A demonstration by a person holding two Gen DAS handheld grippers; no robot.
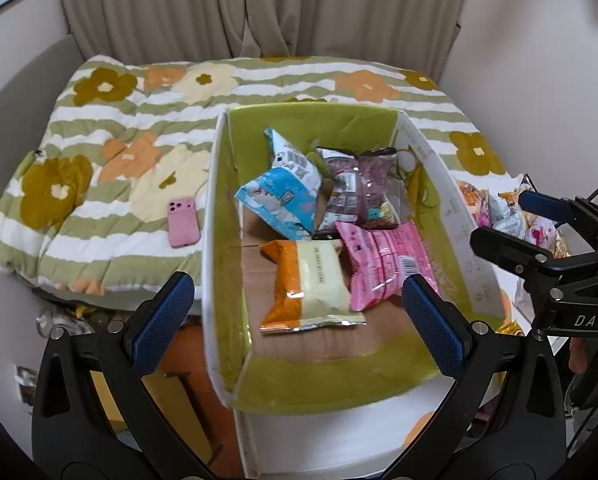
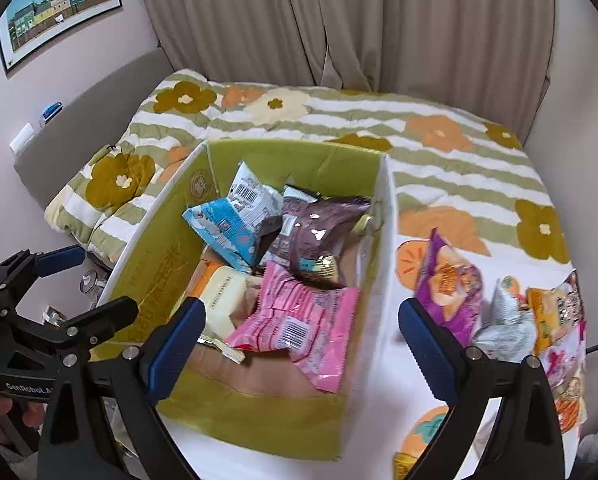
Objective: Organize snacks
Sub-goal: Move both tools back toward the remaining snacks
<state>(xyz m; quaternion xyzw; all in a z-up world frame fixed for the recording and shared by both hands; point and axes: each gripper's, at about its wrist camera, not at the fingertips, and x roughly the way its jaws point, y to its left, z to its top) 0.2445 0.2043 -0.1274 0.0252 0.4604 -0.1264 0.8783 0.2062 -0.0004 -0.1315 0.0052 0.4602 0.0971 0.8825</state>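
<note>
A bed covered by a striped floral quilt [image 1: 111,148] fills the scene, with beige curtains [image 1: 259,4] hanging behind it and a framed picture [image 2: 55,8] of coloured buildings on the wall to the left. On the quilt sits an open cardboard box [image 1: 223,240], white outside and green inside with a brown floor. Four snack packs lie in it: a pink pack [image 1: 383,268] near the front right, an orange-and-cream pack [image 1: 311,288] at the front left just beside it, a blue pack [image 1: 283,192] towards the back left, and a dark purple pack [image 1: 359,192] towards the back right, the rear two overlapping each other. Outside the box on its right side a loose pile of snacks lies on the quilt, among them a purple-and-orange pack [image 2: 451,284] and a crumpled silver pack [image 2: 507,320]. A pink phone [image 1: 184,222] rests on the quilt to the left of the box. The left gripper [image 1: 299,324] hangs above the front of the box with its jaws spread wide and nothing between them. The right gripper [image 2: 299,344] hovers over the box's right wall, likewise wide open and holding nothing, between the box contents and the outside pile.
</note>
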